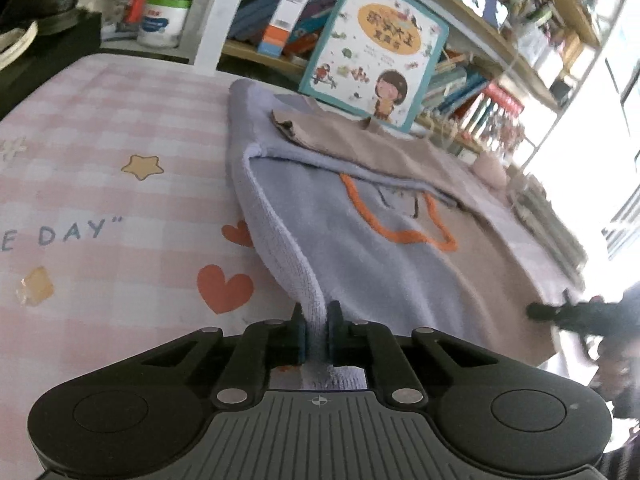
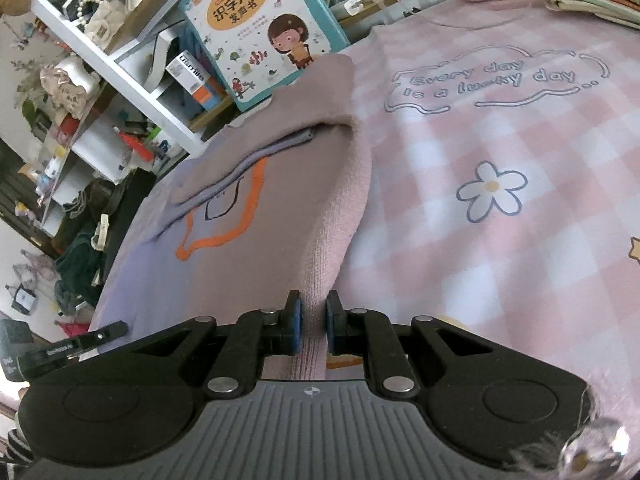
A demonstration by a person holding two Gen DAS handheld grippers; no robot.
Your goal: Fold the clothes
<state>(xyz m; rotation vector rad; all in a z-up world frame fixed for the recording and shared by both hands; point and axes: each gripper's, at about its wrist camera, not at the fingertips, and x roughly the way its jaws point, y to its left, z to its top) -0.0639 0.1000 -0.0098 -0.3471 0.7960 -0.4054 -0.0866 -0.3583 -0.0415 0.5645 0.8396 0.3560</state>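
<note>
- The sweater (image 1: pixel 360 240) lies on the pink checked bed sheet (image 1: pixel 100 160), just in front of the picture book (image 1: pixel 376 52).
- The left tool (image 1: pixel 318 332) is clamped on its lilac hem.
- The right tool (image 2: pixel 312 326) is clamped on the beige hem.
- Lift both corners evenly toward the book, keeping the hem taut.

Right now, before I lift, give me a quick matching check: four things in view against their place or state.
Things:
1. left gripper
2. right gripper
3. picture book
4. orange outline

Place or state:
A. stands against the shelf behind the sweater
B. stitched on the sweater's front
C. clamped on the sweater's lilac edge
D. clamped on the sweater's pinkish edge

Pairs: 1-C, 2-D, 3-A, 4-B
</note>
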